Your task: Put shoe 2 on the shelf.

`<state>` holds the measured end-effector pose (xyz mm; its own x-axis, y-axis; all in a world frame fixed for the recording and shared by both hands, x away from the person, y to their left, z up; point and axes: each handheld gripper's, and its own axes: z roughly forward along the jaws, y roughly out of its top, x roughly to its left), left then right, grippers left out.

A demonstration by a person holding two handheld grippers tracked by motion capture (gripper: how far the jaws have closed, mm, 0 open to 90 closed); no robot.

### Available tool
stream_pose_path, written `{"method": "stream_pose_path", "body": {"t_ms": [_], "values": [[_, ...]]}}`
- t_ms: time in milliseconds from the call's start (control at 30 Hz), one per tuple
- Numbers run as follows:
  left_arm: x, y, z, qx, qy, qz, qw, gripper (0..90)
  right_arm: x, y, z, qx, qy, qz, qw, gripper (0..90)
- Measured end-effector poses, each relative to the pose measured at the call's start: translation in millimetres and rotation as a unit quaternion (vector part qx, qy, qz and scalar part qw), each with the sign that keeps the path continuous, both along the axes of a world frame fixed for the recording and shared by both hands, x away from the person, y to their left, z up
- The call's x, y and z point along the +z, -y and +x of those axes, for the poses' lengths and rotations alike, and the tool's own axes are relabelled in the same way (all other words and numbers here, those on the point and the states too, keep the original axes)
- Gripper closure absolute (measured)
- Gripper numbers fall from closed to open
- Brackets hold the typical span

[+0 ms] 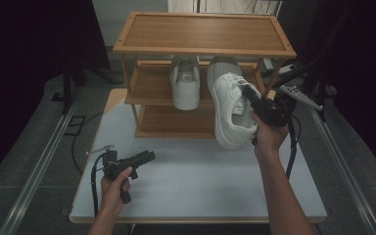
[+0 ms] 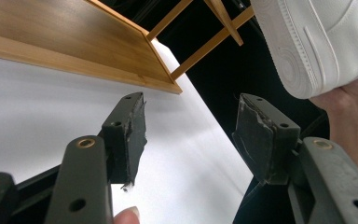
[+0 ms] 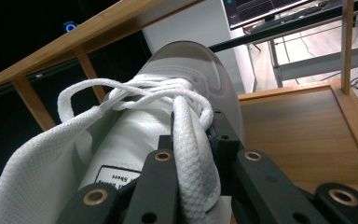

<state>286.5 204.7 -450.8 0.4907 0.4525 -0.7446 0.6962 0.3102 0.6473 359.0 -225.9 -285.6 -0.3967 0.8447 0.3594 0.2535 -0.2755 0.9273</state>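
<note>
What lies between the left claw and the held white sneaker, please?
In the high view, bare white tabletop separates the left claw from the sneaker.

A recording lab or studio is showing here — black curtains [image 1: 24, 44] are hanging around the white table [image 1: 196, 181], floor rails [image 1: 39, 166] running alongside — monitors [image 3: 265, 7] glowing behind.

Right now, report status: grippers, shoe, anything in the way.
Right gripper shut on white shoe, held in the air at the rack. Left gripper open over table. Second shoe on middle shelf, beside it.
</note>
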Motion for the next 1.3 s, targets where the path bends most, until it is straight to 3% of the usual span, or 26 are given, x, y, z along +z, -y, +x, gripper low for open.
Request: {"method": "stream_pose_path", "body": {"t_ms": [567,1067,1233,1300], "values": [[1.5,-2.4,-0.4,0.001,0.002,-0.005,1.0,42.5,-1.1,-6.9,30.2,-0.022,-0.017,0.002,0.9996,83.4],[8.5,-10.1,-4.8,0.013,0.015,-0.022,0.9996,43.4,1.7,-21.1,51.1,-0.03,-0.03,0.013,0.999,83.3],[11.2,-14.0,-6.1,0.016,0.02,-0.022,0.9994,43.4,2.9,-24.4,60.2,-0.036,-0.032,0.015,0.9987,83.2],[12.6,-14.8,-6.8,0.02,0.026,-0.008,0.9994,43.4,1.2,-24.8,63.5,-0.04,-0.036,0.022,0.9983,83.2]]}}
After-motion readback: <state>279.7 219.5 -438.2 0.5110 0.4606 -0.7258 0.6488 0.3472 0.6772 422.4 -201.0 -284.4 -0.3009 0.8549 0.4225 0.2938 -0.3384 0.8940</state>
